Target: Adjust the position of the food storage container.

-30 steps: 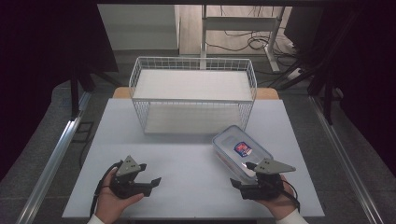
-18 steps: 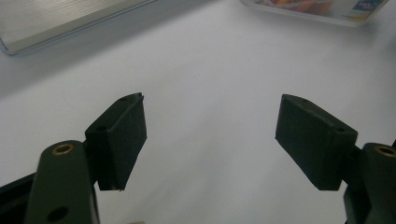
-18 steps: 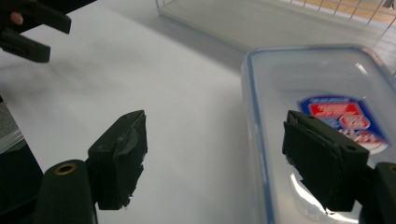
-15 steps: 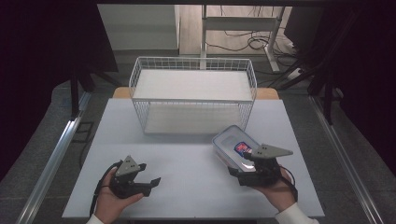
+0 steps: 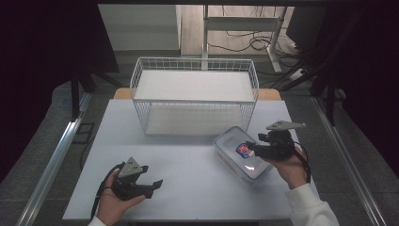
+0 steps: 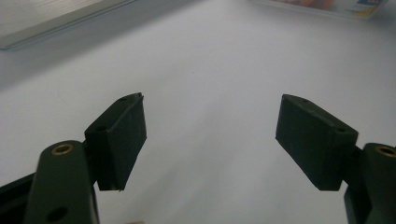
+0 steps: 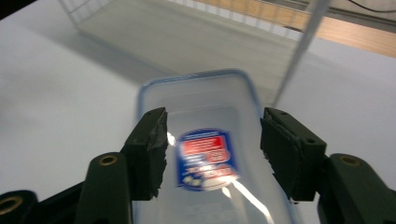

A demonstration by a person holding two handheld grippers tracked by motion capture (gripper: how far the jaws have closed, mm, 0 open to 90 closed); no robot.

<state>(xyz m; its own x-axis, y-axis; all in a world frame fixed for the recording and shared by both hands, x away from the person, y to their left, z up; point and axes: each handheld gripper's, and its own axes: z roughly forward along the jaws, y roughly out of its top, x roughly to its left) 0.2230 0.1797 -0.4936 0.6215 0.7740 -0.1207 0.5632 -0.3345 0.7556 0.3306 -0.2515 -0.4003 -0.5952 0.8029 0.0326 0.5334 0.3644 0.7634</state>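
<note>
Over the lidded box (image 5: 242,153), right tool (image 5: 250,147) has been closing.

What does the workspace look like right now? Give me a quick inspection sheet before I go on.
Surface: white table, bare apart from the items below.
Job's things: clear plastic container with a blue-rimmed lid and a red-and-blue label, lying flat at the table's right, in front of the wire basket, whose white floor shows nothing in it.
Clutter: nothing seen.
Grippers: right gripper sits over the container with a jaw on either side of the lid; its jaws have just been closing, and contact cannot be told. Left gripper is open with nothing between its jaws, low over bare table.
Cables: a black cable loops at the right wrist; more lie on the floor behind.
Surroundings: dark curtains, metal rails, grey floor.
</note>
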